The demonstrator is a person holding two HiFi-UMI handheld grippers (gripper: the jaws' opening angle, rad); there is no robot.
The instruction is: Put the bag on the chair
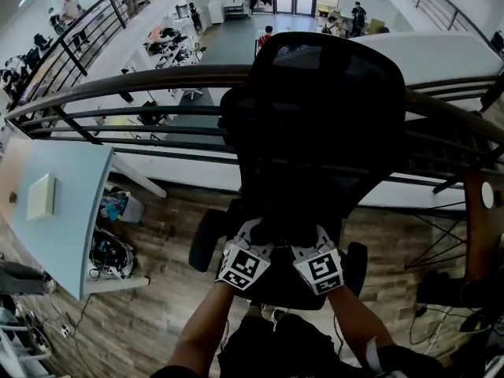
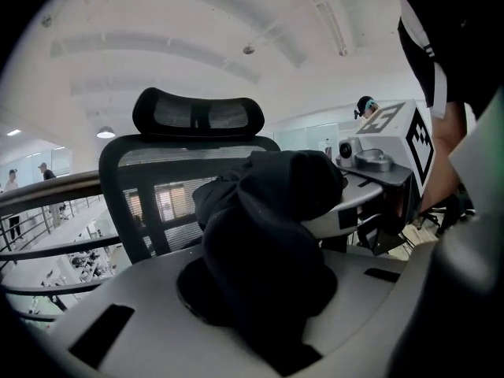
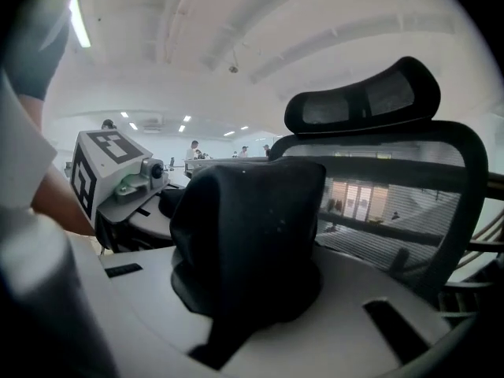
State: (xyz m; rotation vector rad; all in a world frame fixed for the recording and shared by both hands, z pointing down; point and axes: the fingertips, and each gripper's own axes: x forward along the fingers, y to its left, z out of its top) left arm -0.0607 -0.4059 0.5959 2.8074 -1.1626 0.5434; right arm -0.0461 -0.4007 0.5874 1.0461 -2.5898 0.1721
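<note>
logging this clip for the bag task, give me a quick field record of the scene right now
bag: black fabric bag, bunched up between the two grippers
left gripper: left gripper shut on the bag
right gripper: right gripper shut on the bag
chair: black mesh office chair with headrest, directly ahead of both grippers
bag on seat: cannot tell; black on black from the head view
surroundings: railing behind the chair, pale desk to the left
</note>
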